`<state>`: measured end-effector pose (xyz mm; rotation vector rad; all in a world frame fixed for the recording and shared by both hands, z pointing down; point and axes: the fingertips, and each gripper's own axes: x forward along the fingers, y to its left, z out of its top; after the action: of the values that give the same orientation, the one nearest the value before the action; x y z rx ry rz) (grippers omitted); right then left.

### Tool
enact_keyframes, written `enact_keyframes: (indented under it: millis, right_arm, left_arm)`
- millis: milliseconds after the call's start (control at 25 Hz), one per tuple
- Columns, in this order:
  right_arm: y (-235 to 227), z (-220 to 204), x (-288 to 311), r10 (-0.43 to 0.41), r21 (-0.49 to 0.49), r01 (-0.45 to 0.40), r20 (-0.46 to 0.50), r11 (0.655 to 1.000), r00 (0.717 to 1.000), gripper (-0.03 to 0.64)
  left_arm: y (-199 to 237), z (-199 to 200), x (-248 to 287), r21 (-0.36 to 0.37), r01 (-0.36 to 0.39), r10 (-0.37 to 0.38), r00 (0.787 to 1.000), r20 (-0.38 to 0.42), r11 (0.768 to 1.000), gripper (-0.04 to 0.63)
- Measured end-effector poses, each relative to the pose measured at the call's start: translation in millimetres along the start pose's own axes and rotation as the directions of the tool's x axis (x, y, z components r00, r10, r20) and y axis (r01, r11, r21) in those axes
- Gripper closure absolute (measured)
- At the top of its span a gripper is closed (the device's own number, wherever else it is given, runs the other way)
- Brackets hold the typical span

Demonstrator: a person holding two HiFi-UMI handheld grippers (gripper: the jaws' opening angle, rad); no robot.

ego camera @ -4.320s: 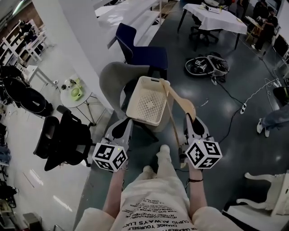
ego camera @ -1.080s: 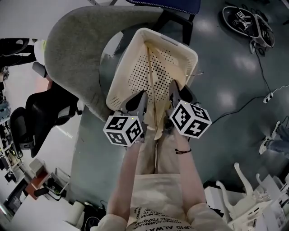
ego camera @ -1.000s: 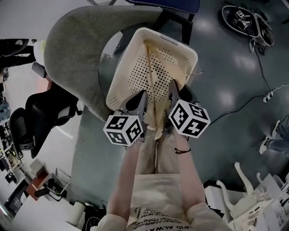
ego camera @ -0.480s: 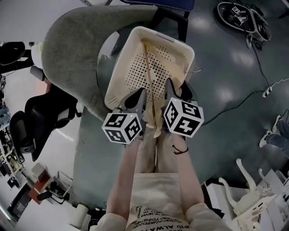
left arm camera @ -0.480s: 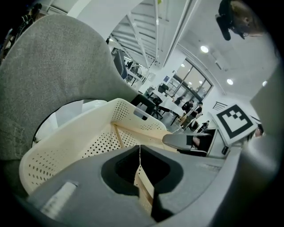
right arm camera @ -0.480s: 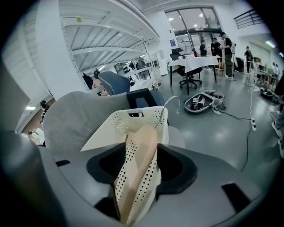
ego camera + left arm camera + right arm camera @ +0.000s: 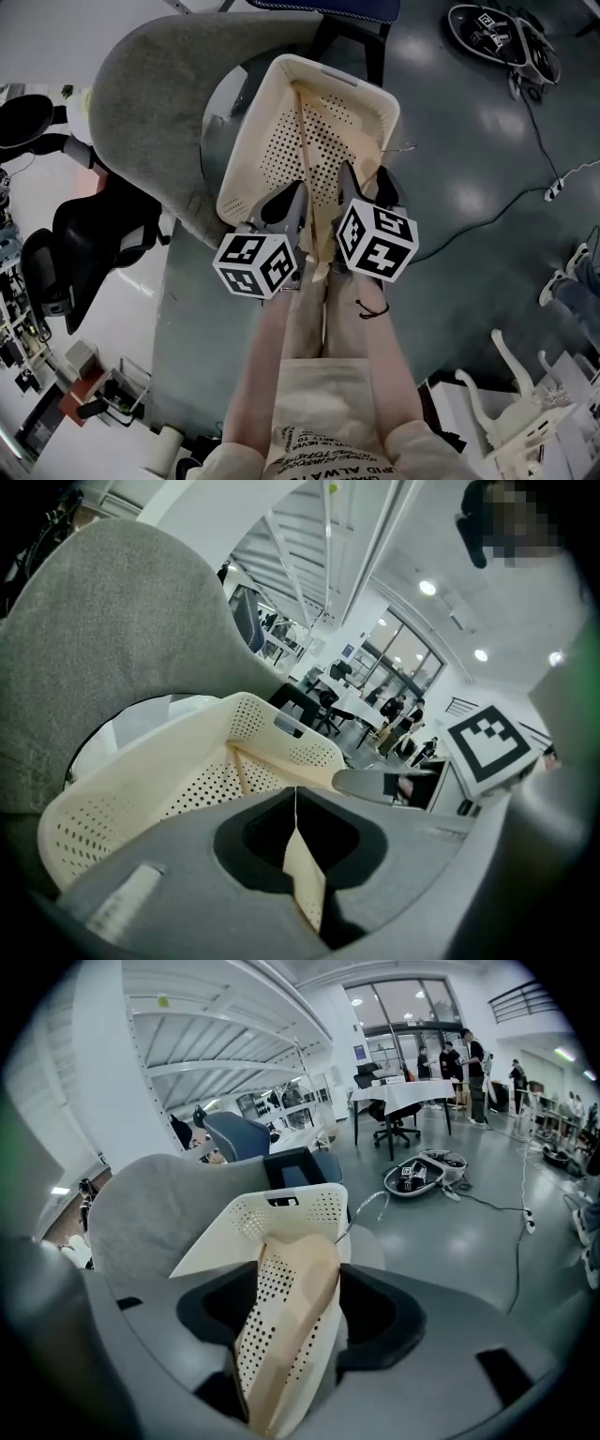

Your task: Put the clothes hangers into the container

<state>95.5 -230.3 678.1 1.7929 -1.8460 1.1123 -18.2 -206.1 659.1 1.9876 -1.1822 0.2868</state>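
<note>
Since approx 4 s ago the wooden hanger (image 7: 306, 159) has gone from being held up over the basket (image 7: 246, 164) by the right gripper (image 7: 364, 180) alone, w/ the left gripper (image 7: 284, 204) apart and holding nothing, to lying down inside the basket w/ both grippers on it. Over the last half sec the right marker cube has edged slightly toward the left one. Hanger's long bar now runs from the basket's far inner wall back to the near rim, and its near end pokes out btwn the two cubes. Its metal hook (image 7: 398, 150) sticks out past the basket's right rim. Left gripper view: jaws closed narrow on the thin edge of the hanger (image 7: 305, 878), w/ the basket (image 7: 141, 789) just ahead. Right gripper view: jaws clamped on the broad wooden shoulder of the hanger (image 7: 305, 1297), which lies against a perforated cream surface; can't tell if that wall is also pinched. Hook (image 7: 370, 1208) shows beside the basket's (image 7: 309, 1208) far rim. Basket sits tilted on the seat of a grey armchair (image 7: 150, 103). Black office chair (image 7: 84, 234) stands left of the armchair, and a cable (image 7: 506, 211) runs across the dark floor at right.
</note>
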Motion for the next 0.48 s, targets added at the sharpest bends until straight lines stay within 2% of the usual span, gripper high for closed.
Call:
enact_keyframes:
  millis: [280,400,480]
  right_arm:
    - [-2,6,-12,-0.01,-0.012,0.01,-0.011,1.0,1.0,0.359]
    - [0,12,-28,-0.022,-0.046,0.022,-0.007,0.999,1.0,0.398]
    - [2,16,-39,-0.014,-0.071,0.014,0.001,0.997,1.0,0.456]
  left_arm:
    - [-7,12,-17,0.006,-0.005,0.005,1.0,0.024,1.0,0.572]
    - [-19,26,-28,0.039,0.013,-0.014,0.999,0.032,0.999,0.572]
    - [-29,35,-34,0.061,0.032,-0.035,0.998,0.046,0.998,0.572]
